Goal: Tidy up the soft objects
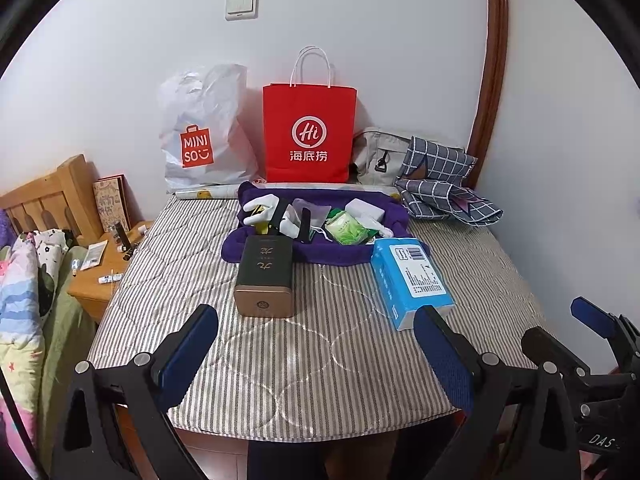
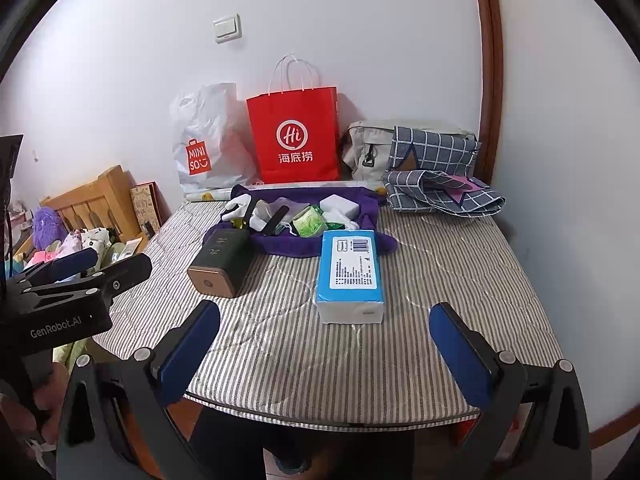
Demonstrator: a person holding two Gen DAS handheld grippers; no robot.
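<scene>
— What does your left camera show?
— My left gripper (image 1: 316,356) gapes empty over the striped table (image 1: 280,360); the blue tissue pack (image 1: 412,280) lies just ahead, right.
— And the right?
— My right gripper (image 2: 326,354) gapes too, the tissue pack (image 2: 350,276) ahead, touching the purple towel (image 2: 296,244)

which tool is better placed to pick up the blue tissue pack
Right. The blue plastic-wrapped tissue pack lies straight ahead between the open right tool fingers; for the open left tool it sits off toward its right finger.
</scene>
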